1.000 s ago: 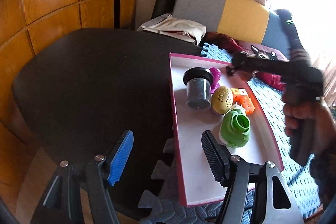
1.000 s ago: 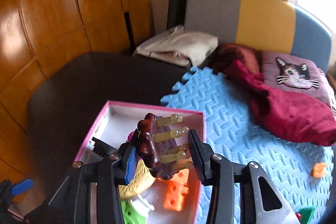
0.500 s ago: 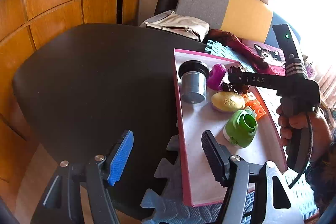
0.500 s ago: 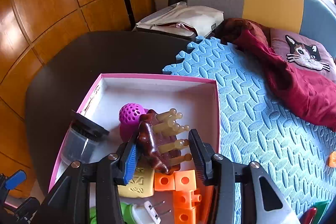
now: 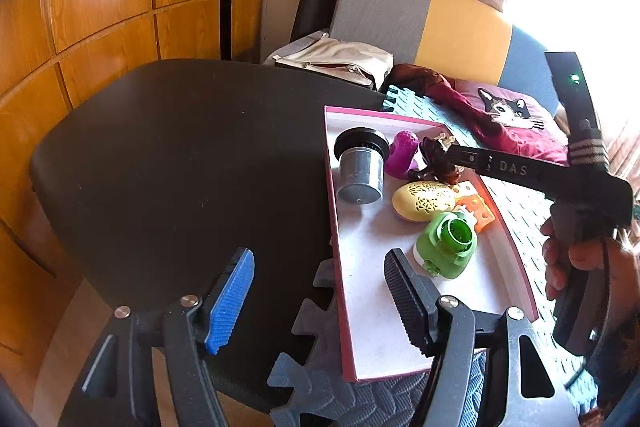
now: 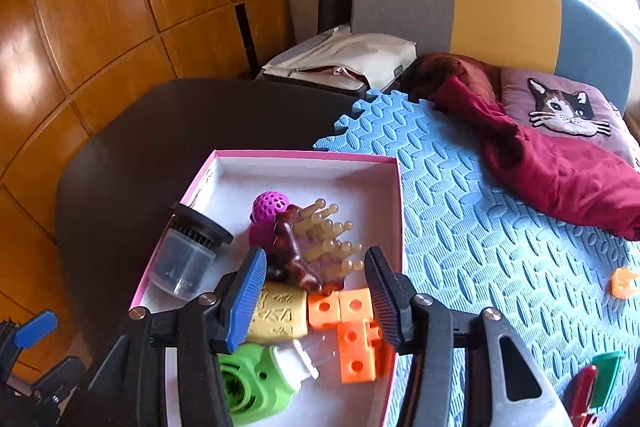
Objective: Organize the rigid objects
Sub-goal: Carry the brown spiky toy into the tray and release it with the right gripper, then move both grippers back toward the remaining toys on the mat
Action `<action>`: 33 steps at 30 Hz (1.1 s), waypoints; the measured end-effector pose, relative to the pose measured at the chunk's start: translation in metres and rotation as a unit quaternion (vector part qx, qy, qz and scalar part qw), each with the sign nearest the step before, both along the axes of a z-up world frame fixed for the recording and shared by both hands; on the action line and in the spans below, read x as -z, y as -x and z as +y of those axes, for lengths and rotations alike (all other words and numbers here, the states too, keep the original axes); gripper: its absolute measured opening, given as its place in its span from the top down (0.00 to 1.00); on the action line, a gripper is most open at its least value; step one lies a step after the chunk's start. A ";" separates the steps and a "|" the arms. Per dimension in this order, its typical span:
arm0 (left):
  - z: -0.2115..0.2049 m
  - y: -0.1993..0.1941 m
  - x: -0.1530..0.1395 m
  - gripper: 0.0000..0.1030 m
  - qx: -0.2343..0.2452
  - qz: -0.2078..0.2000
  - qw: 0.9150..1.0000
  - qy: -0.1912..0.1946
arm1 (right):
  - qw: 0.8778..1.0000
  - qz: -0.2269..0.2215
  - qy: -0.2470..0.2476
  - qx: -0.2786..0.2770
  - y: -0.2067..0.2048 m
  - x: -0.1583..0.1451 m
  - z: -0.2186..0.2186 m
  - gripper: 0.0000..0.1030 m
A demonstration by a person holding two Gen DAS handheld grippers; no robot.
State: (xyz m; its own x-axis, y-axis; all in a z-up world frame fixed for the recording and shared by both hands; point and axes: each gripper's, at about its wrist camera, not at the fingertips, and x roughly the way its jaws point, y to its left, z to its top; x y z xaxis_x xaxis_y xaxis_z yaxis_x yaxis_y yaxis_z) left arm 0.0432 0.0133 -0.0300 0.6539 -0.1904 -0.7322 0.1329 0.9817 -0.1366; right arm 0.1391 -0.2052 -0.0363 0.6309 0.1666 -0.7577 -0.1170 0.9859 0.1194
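Note:
A pink-rimmed white box (image 6: 304, 158) (image 5: 416, 315) holds a grey cup with a black lid (image 6: 188, 251) (image 5: 360, 167), a purple ball (image 6: 270, 213), a yellow egg shape (image 6: 280, 315) (image 5: 422, 201), orange blocks (image 6: 352, 331), a green toy (image 6: 256, 383) (image 5: 448, 245) and a brown massage brush with tan pegs (image 6: 312, 251). My right gripper (image 6: 316, 291) is open just behind the brush, which rests in the box. My left gripper (image 5: 320, 295) is open and empty at the box's near left edge.
The box sits on a blue foam mat (image 6: 500, 227) beside a black round table (image 5: 180, 155). A red cloth (image 6: 560, 167), a cat cushion (image 6: 568, 111) and a white bag (image 6: 344, 63) lie behind. An orange piece (image 6: 624, 281) and red-green items (image 6: 596, 375) lie on the mat.
My right gripper lowered the brush into the box and opened, letting it go among the toys. The left gripper stayed open and nearly still.

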 end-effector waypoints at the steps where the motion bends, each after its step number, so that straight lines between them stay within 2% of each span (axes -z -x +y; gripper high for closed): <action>1: 0.000 0.001 0.000 0.33 0.001 -0.001 1.000 0.000 | 1.000 -0.002 0.001 -0.001 0.004 -0.001 0.000 0.50; 16: -0.008 0.012 -0.007 0.33 0.009 -0.011 1.000 -0.005 | 0.999 -0.028 0.018 -0.001 0.050 -0.008 0.002 0.50; 33: -0.022 0.018 -0.008 0.33 0.023 -0.013 1.000 -0.016 | 0.999 -0.043 0.026 0.013 0.088 -0.014 -0.019 0.50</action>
